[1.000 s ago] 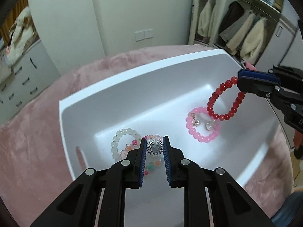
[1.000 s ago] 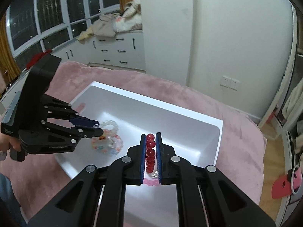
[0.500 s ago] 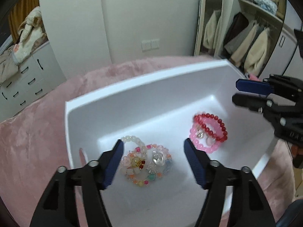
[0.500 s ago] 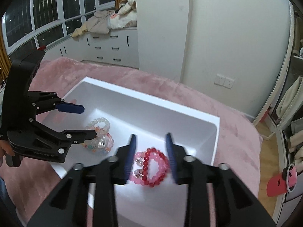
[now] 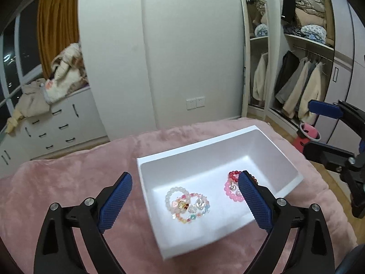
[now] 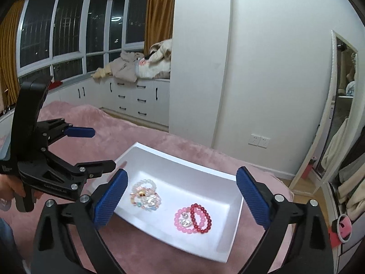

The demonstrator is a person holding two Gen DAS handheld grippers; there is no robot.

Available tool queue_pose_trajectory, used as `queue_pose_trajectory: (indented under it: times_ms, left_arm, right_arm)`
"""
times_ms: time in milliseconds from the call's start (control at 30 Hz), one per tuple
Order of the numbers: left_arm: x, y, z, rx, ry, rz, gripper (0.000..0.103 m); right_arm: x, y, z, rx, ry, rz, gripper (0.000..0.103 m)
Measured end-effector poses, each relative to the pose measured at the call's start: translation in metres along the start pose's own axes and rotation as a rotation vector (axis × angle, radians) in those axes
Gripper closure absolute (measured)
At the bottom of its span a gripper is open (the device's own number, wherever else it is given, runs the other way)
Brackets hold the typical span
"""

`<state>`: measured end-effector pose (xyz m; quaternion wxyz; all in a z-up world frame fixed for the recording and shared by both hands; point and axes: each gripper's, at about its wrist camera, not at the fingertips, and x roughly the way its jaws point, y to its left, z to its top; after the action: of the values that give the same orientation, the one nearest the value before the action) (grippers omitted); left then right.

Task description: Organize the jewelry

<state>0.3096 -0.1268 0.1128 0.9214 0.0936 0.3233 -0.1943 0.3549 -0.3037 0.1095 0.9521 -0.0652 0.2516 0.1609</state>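
A white tray (image 5: 271, 141) (image 6: 182, 157) sits on a pink plush cover. In it lie a pale bead bracelet with a pile of colourful charms (image 5: 188, 203) (image 6: 146, 195), and a red bead bracelet (image 6: 202, 217) on a pink bead bracelet (image 6: 183, 220); both also show in the left wrist view (image 5: 232, 188). My left gripper (image 5: 186, 204) is open and empty, raised above the tray's near side. My right gripper (image 6: 181, 203) is open and empty, raised above the tray. Each gripper shows in the other's view (image 5: 324, 130) (image 6: 91, 148).
The pink cover (image 5: 68, 173) spreads all round the tray. White drawers (image 6: 136, 100) with heaped clothes stand behind. A mirror and an open wardrobe (image 5: 303, 86) with hanging coats are at the right. A pink object (image 5: 308, 132) lies on the floor.
Both grippers opened wide and pulled back up from the tray. The red bracelet was let go onto the pink one. The charm piece was let go onto the left pile.
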Motion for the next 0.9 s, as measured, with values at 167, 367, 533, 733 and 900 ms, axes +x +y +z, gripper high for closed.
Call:
queue_pose_trajectory:
  times_ms: [167,367,533,733,900]
  left_arm:
    - [-0.05,-0.003,-0.008,-0.036,-0.078,0.072,0.003]
    - [-0.09,-0.013,-0.024,-0.096,-0.131,0.108,0.003]
    - [-0.106,-0.026,-0.039,-0.107,-0.161,0.156,0.003]
    - [-0.112,-0.037,-0.056,-0.124,-0.185,0.195,0.003]
    - [-0.105,-0.042,-0.072,-0.128,-0.185,0.239,0.003]
  right_arm:
    - [-0.041,0.015,0.0,0.017,-0.068,-0.052,0.005]
    - [-0.07,0.027,-0.012,0.027,-0.086,-0.079,0.005]
    - [-0.088,0.032,-0.024,0.059,-0.104,-0.087,0.005]
    - [-0.095,0.036,-0.039,0.056,-0.12,-0.13,0.005]
    - [-0.088,0.032,-0.051,0.089,-0.111,-0.142,0.005]
